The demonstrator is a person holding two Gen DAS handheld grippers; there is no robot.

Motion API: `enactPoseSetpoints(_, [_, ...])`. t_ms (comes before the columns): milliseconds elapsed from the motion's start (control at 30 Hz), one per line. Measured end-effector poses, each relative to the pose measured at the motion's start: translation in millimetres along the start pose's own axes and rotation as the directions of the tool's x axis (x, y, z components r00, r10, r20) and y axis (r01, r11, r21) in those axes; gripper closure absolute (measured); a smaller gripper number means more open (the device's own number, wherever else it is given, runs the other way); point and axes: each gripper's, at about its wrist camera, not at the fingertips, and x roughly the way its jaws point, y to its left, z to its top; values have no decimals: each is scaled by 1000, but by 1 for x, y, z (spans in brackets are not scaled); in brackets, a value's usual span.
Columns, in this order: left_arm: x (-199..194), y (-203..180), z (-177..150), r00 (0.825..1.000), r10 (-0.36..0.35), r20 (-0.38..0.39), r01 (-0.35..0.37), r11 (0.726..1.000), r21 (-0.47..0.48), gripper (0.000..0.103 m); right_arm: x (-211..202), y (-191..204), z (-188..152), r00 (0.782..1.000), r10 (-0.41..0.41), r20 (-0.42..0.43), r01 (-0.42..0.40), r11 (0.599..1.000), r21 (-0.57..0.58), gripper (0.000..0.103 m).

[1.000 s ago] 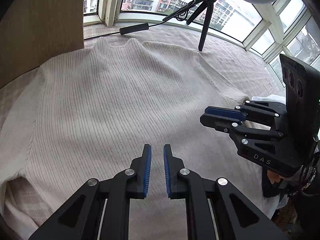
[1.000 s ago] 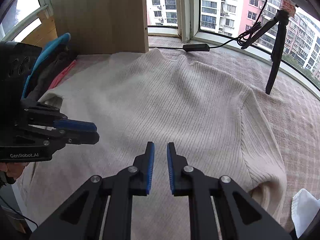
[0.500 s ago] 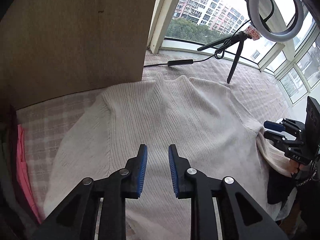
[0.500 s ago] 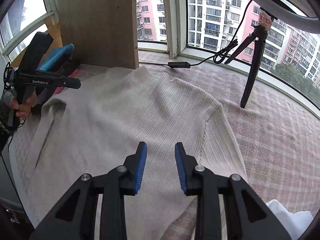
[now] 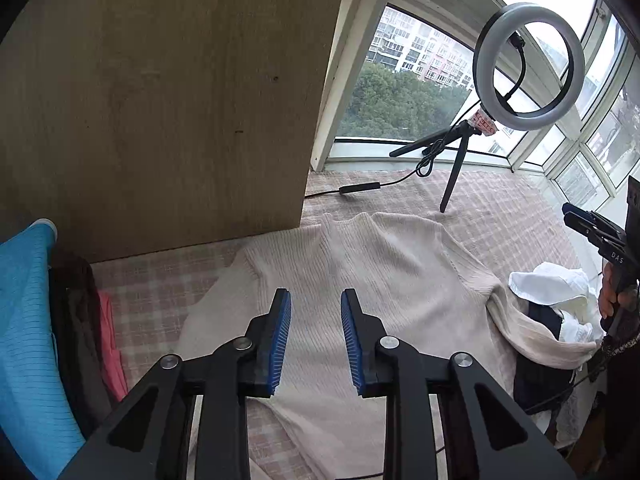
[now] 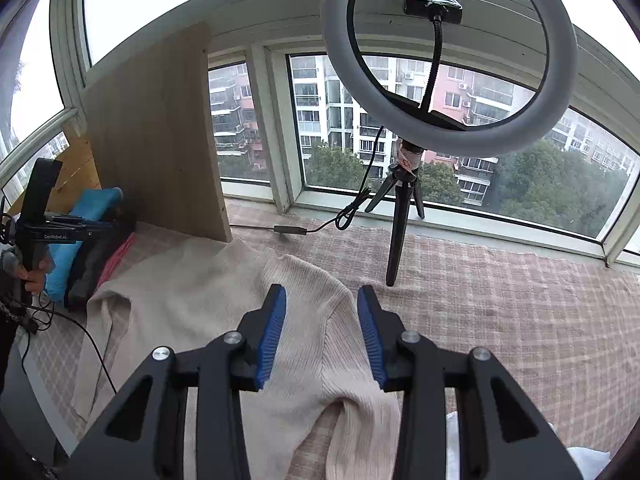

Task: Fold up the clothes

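Note:
A cream ribbed sweater [image 5: 372, 272] lies spread flat on the pink checked cloth, collar toward the window. It also shows in the right wrist view [image 6: 208, 292]. My left gripper [image 5: 313, 340] is open and empty, raised above the sweater's lower left part. My right gripper [image 6: 322, 334] is open and empty, raised above the sweater's right shoulder and sleeve [image 6: 360, 432]. The right gripper also shows at the right edge of the left wrist view [image 5: 592, 228], and the left gripper at the left edge of the right wrist view [image 6: 60, 232].
A ring light on a black tripod [image 5: 456, 176] stands behind the sweater, its cable [image 5: 360, 189] lying along the cloth. A wooden board [image 5: 160, 100] stands at back left. Blue, dark and pink clothes [image 5: 28, 340] are stacked at left; white and dark clothes [image 5: 552, 288] lie at right.
Both grippers have lifted and pulled back from the sweater, and their jaws have opened wider. The sweater lies still.

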Motion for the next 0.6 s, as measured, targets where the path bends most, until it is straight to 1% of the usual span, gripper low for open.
enactPoseSetpoints(67, [6, 4, 5, 999, 34, -12, -34, 999, 7, 76, 20, 3, 5, 1000, 1, -31, -2, 1000, -20, 64])
enactPoseSetpoints(133, [21, 6, 8, 998, 38, -42, -37, 999, 11, 74, 46, 7, 7, 997, 14, -78, -16, 999, -28, 64])
enactPoseSetpoints(200, [40, 6, 11, 996, 55, -67, -53, 998, 27, 72, 76, 14, 6, 992, 15, -126, -22, 999, -50, 64])
enactPoseSetpoints(233, [51, 7, 14, 995, 65, -78, -63, 998, 33, 69, 93, 20, 3, 989, 2, -148, -13, 997, -74, 64])
enactPoseSetpoints(267, [62, 9, 16, 993, 75, -89, -72, 997, 38, 68, 109, 24, 2, 985, -13, -169, -3, 995, -98, 64])
enactPoseSetpoints(333, [87, 13, 23, 989, 91, -113, -87, 995, 45, 65, 141, 27, 0, 978, -17, -209, -8, 993, -119, 64])
enactPoseSetpoints(433, [127, 22, 31, 978, 148, -144, -138, 988, 74, 63, 182, 23, -1, 967, -13, -256, -17, 993, -115, 64])
enactPoseSetpoints(533, [166, 37, 34, 961, 192, -200, -182, 981, 66, 63, 216, 14, -3, 958, -18, -285, -13, 994, -106, 64])
enactPoseSetpoints(567, [175, 41, 33, 957, 200, -212, -190, 980, 65, 63, 225, 11, -5, 956, -19, -292, -12, 995, -102, 64])
enactPoseSetpoints(600, [181, 42, 31, 957, 194, -216, -184, 981, 65, 63, 234, 8, -6, 954, -20, -300, -10, 995, -98, 64])
